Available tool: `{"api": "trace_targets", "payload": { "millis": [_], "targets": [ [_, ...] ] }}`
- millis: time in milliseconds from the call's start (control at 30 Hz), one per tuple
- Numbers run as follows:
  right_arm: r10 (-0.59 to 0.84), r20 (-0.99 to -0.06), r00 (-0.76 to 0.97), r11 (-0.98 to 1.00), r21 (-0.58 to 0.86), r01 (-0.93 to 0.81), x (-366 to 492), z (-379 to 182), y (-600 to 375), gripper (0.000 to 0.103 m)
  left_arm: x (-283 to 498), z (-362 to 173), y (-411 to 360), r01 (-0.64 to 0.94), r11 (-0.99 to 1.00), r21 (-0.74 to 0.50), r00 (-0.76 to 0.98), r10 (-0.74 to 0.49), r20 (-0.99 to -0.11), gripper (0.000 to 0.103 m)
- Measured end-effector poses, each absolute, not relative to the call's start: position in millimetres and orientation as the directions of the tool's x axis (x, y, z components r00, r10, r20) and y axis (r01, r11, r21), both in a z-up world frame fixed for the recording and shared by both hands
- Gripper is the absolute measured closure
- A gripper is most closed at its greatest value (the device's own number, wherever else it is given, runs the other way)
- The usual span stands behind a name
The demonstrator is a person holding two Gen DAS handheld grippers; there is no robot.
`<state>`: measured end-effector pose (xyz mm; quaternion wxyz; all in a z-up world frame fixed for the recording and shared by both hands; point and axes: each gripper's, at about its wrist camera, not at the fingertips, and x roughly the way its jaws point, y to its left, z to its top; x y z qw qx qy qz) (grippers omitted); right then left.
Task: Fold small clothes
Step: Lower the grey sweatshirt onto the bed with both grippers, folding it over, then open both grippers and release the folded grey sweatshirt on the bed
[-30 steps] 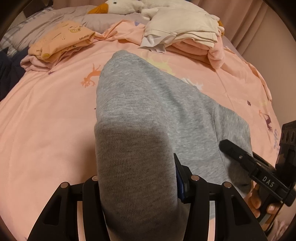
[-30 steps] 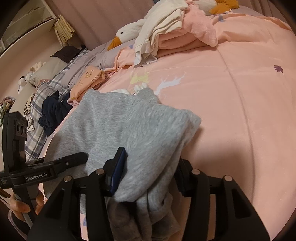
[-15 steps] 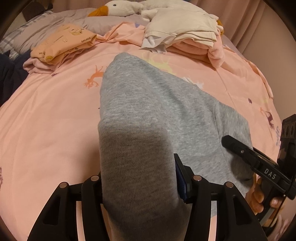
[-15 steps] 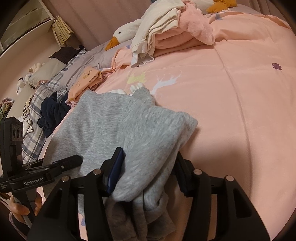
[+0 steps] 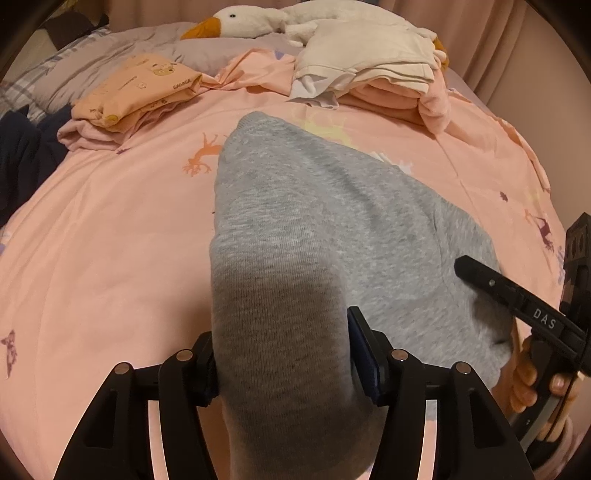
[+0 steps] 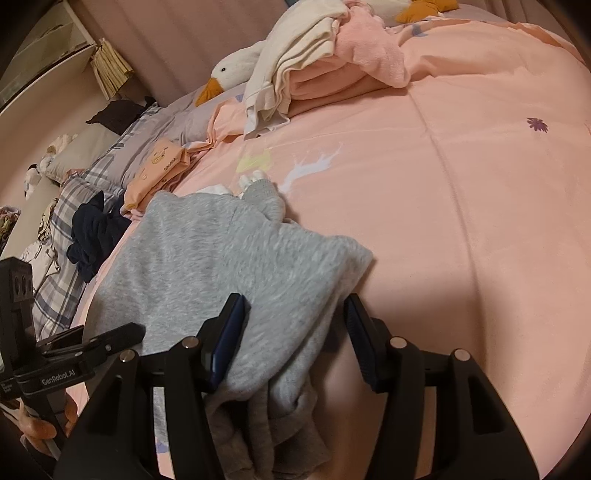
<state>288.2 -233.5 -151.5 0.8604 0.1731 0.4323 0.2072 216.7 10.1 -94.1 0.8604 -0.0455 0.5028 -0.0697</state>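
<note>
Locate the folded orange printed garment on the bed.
The folded orange printed garment sits far upper left in the left wrist view, atop a pink folded piece, between the dark navy clothing and the cream-topped pile.

heather-grey garment (image 5: 314,229) on pink animal-print bedcover (image 5: 110,240), orange-billed white goose plush (image 5: 243,18), plaid pillow (image 6: 70,206)

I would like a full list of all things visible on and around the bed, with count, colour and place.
grey garment: 1, grey, bed centre, between both grippers' jaws
bedcover: 1, pink, printed
folded clothes: 1 stack, orange-pink, far left
clothes pile: 1, cream on pink, far right
goose toy: 1, white, by pillows
dark garment: 1, navy, bed's edge
left gripper: black, jaws opening
right gripper: black, jaws opening
</note>
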Motion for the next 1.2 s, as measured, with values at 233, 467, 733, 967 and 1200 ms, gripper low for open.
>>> {"api": "trace_targets", "payload": {
  "millis": [233,467,733,967,1200],
  "targets": [
    [0.493,-0.68,0.543,0.862,0.465,-0.201,288.5,-152.4,-233.4,0.046,209.6,-91.2,13.6,0.07,0.989,-0.13,0.497,-0.147,-0.855,0.045],
    [0.474,-0.695,0.541,0.873,0.453,-0.183,288.7,-152.5,-232.1,0.046,200.5,-89.6,20.6,0.064,0.989,-0.133,0.508,-0.147,-0.849,0.044],
    [0.443,-0.711,0.546,0.885,0.443,-0.141,286.7,-152.0,-235.1,0.044,189.7,-86.8,25.3,0.07,0.989,-0.128,0.522,-0.146,-0.841,0.044],
    [0.413,-0.721,0.556,0.895,0.435,-0.101,277.9,-150.2,-243.6,0.042,181.1,-86.5,26.2,0.069,0.992,-0.108,0.529,-0.129,-0.839,0.044],
    [0.38,-0.734,0.562,0.909,0.41,-0.079,270.1,-148.8,-247.7,0.041,176.5,-87.8,29.5,0.056,0.993,-0.104,0.528,-0.117,-0.841,0.041]
  ]
}}
